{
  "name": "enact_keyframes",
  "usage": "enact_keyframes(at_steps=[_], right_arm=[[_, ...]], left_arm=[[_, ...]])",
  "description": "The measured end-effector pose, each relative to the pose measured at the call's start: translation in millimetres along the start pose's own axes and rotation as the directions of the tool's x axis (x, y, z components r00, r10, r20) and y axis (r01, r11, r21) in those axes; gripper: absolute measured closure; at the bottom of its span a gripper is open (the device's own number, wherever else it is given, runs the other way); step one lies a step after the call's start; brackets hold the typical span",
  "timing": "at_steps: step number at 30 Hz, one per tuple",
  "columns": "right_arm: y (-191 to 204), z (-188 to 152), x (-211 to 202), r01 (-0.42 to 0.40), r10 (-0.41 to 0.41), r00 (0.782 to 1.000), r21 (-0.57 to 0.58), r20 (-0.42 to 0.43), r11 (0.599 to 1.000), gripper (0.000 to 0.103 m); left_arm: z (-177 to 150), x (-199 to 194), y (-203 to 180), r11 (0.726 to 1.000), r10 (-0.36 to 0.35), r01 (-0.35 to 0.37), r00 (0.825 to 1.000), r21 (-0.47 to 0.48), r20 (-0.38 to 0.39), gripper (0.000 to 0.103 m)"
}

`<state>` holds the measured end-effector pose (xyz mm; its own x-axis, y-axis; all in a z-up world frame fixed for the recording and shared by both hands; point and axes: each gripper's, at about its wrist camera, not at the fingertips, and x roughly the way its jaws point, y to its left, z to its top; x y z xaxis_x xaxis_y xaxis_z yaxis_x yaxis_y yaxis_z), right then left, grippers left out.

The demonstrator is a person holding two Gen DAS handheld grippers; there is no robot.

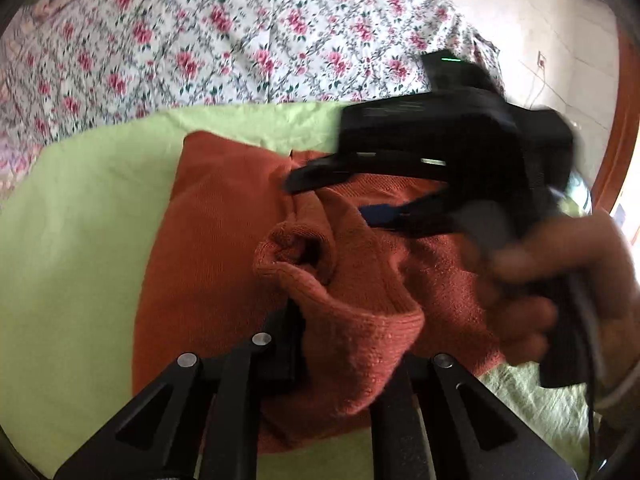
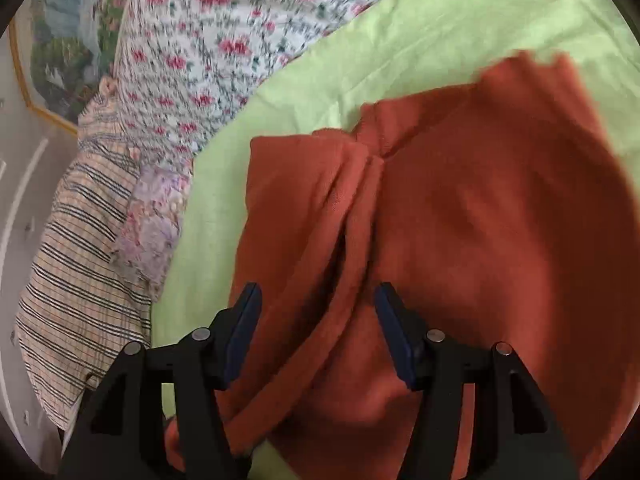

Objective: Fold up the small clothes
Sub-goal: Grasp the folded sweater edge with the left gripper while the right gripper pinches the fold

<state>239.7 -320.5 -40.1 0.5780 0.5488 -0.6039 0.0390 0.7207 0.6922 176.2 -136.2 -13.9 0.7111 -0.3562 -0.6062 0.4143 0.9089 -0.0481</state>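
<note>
Rust knit garment (image 2: 460, 208) lies on the green sheet (image 2: 360, 52), floral bedspread (image 1: 224, 36) beyond it, striped cloth (image 2: 80, 248) off the sheet's edge. Garment looks soft, light, limp and thick-knit: it likely sags and bunches when lifted, not slippery, nothing fragile

Left gripper (image 1: 340, 344) has a hemmed edge of the garment draped between and over its fingers, lifted off the rest; the fingertips are hidden by cloth, so whether it is actually clamped cannot be told. Right gripper (image 2: 318, 328) hovers just above the garment with jaws apart, a raised ridge of knit running between its blue pads (image 2: 244, 332), nothing pinched. In the left view the right gripper is blurred

Best hold judged: pinch the thick ribbed hem or a folded ridge, both layers together, since a single thin layer would likely stretch and slide
</note>
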Motion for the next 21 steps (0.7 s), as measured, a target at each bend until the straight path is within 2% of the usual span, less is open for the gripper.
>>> enact_keyframes(at_steps=[3, 5, 6, 8, 10, 12, 14, 17, 21], right_arm=[[8.1, 10.5, 26.9, -0.013, 0.012, 0.999, 0.000, -0.045, 1.000, 0.046], [17.9, 14.7, 36.1, 0.042, -0.045, 0.997, -0.056, -0.062, 0.998, 0.087], [22.6, 16.5, 33.2, 0.057, -0.061, 0.997, -0.085, -0.053, 0.995, 0.086], [30.7, 21.1, 10.3, 0.041, -0.041, 0.999, -0.130, 0.001, 0.991, 0.087], [34.2, 24.4, -22.6, 0.029, -0.019, 0.998, -0.168, 0.061, 0.985, 0.087], [30.5, 27.3, -45.9, 0.046, -0.029, 0.995, -0.189, 0.090, 0.981, 0.087], [18.5, 27.9, -65.1, 0.084, -0.063, 0.992, -0.208, 0.109, 0.975, 0.087], [-14.1, 23.9, -80.5, 0.143, -0.124, 0.985, -0.170, 0.116, 0.975, 0.087], [-56.6, 13.9, -81.8, 0.164, -0.155, 0.984, -0.107, 0.088, 0.981, 0.087]], left_arm=[[2.8, -3.6, -10.9, 0.998, 0.033, -0.033, 0.999, 0.059, 0.006, 0.094], [7.4, -9.4, -21.0, 0.994, 0.047, -0.049, 0.999, 0.103, 0.024, 0.094], [10.6, -13.5, -25.8, 0.992, 0.042, -0.046, 0.998, 0.114, 0.036, 0.094], [20.4, -21.8, -37.9, 0.992, 0.006, -0.015, 0.998, 0.129, 0.068, 0.094], [30.2, -22.7, -56.0, 0.990, -0.050, 0.039, 0.996, 0.137, 0.072, 0.094], [34.4, -17.3, -75.9, 0.986, -0.083, 0.073, 0.995, 0.147, 0.062, 0.094], [34.6, -7.0, -91.6, 0.983, -0.110, 0.103, 0.993, 0.153, 0.042, 0.093], [28.8, 14.7, -110.1, 0.978, -0.153, 0.155, 0.988, 0.142, -0.025, 0.093], [19.6, 32.7, -118.2, 0.976, -0.153, 0.163, 0.985, 0.141, -0.076, 0.092]])
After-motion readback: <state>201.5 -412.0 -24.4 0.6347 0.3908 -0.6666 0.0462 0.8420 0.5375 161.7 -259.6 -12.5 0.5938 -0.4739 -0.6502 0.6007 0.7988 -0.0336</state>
